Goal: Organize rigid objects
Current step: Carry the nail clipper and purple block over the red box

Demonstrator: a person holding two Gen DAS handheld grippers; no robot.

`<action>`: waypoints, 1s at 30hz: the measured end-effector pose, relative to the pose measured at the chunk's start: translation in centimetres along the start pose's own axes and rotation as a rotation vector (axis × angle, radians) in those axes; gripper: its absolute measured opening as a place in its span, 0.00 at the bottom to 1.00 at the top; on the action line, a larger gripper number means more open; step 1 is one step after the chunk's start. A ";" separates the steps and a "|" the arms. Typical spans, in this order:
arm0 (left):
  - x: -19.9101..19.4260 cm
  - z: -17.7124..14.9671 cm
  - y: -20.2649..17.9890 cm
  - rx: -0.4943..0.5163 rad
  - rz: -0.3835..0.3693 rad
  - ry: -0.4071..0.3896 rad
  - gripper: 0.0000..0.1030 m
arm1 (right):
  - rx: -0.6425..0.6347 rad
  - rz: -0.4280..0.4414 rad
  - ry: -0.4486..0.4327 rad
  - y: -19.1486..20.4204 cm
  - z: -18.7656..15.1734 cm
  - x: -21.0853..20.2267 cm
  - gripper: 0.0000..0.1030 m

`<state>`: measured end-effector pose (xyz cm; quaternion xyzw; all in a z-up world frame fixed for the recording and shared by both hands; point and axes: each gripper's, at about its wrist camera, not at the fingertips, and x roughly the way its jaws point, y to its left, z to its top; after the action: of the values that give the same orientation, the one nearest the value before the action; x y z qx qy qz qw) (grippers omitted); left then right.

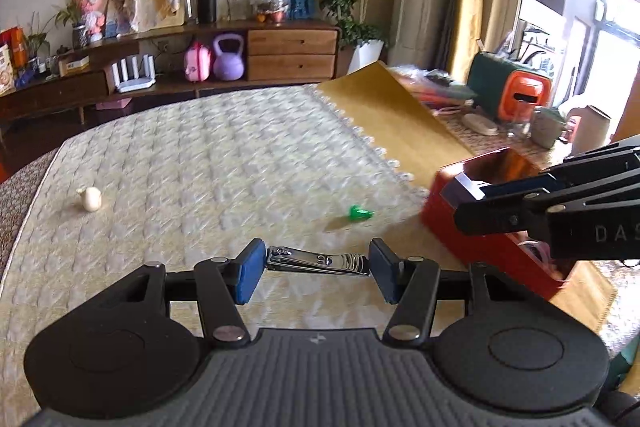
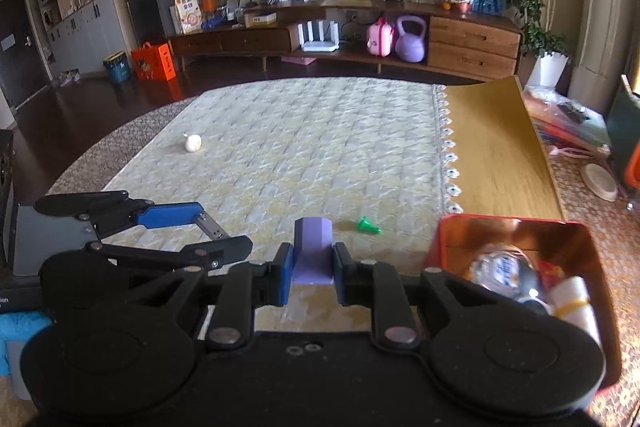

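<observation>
gripping a nail clipper [image 1: 318,264] end to end, the left tongs [image 1: 316,273] could lose it sideways, while the right tongs [image 2: 311,277] pinch what looks like a purple block [image 2: 312,251] near the red box [image 2: 592,267].

Silver nail clipper [image 1: 318,264], purple block [image 2: 312,254], green cone [image 2: 369,225], red box [image 2: 592,259], quilted cream cloth [image 2: 304,147].

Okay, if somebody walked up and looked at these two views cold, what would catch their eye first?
Probably the loaded claws: the left claw grips a shiny nail clipper end to end, and the right claw pinches a purple block. Next comes the red tin at the right, already holding items, then the small green piece and white piece loose on the quilted cloth.
</observation>
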<state>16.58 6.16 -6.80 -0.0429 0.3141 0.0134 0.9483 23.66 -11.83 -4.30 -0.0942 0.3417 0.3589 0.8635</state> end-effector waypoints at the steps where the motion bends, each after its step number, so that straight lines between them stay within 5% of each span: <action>1: -0.3 0.1 -0.5 0.006 -0.005 -0.004 0.55 | 0.004 -0.003 -0.006 -0.2 -0.2 -0.6 0.19; 15: -2.2 1.2 -7.3 0.081 -0.061 -0.027 0.55 | 0.075 -0.056 -0.064 -4.4 -3.5 -6.6 0.19; 30: 0.9 0.9 -14.6 0.190 -0.136 0.034 0.55 | 0.167 -0.144 -0.056 -10.7 -7.7 -8.8 0.19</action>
<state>18.58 -8.32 -5.59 0.0256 0.3266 -0.0814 0.9413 22.49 -27.61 -5.12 -0.0364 0.3383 0.2686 0.9012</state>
